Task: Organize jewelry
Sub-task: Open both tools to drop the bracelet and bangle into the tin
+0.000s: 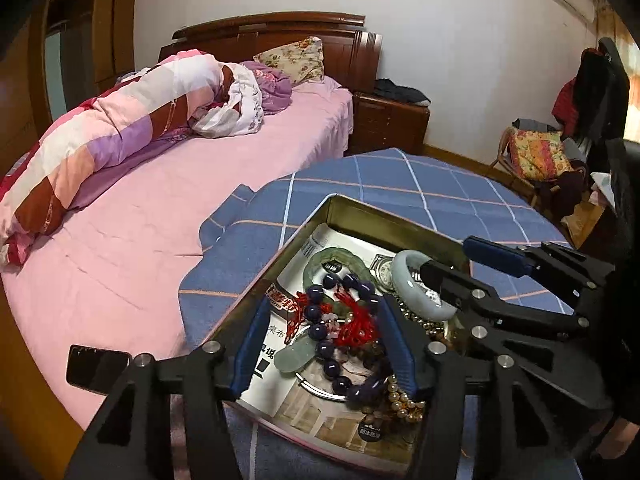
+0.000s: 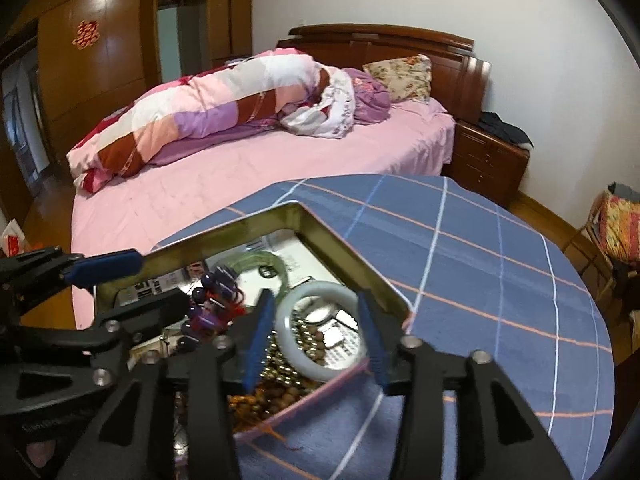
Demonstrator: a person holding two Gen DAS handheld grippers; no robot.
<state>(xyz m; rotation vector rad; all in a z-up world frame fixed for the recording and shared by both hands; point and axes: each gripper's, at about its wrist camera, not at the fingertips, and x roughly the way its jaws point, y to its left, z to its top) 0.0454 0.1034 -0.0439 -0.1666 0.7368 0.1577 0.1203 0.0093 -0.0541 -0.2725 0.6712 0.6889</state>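
- Nearest in the left wrist view, the left gripper (image 1: 320,344) is seen with its blue-padded fingers (image 1: 250,344) spread wide, over a purple bead bracelet (image 1: 338,328) with a red tassel; the pads are not pressed on it.
- In the right wrist view, the right gripper (image 2: 316,338) is held with its fingers (image 2: 260,340) apart on either side of a pale jade bangle (image 2: 320,334); a gap is seen between the bangle and the right pad, while contact at the left pad cannot be told.
- All the jewelry is kept inside an open metal tin (image 1: 280,256), lined with printed paper: a green bangle (image 1: 320,264) towards the far side, a watch (image 1: 384,270) beside the pale bangle, pearl and gold-coloured beads (image 1: 400,398) at the near right.
- The tin is set on a blue checked cloth (image 2: 480,264) with white and orange lines, spread over a round surface.
- A dark phone (image 1: 98,366) is laid to the near left on the pink sheet.
- Beyond, a bed (image 2: 280,160) is covered in pink, with a rolled patchwork quilt (image 2: 192,120) and a floral pillow (image 2: 400,76) by the dark wooden headboard (image 2: 400,40).
- A wooden nightstand (image 2: 488,156) is placed to the right of the bed, a wardrobe (image 2: 100,60) at the far left, and a chair with a patterned cushion (image 1: 536,152) at the far right.
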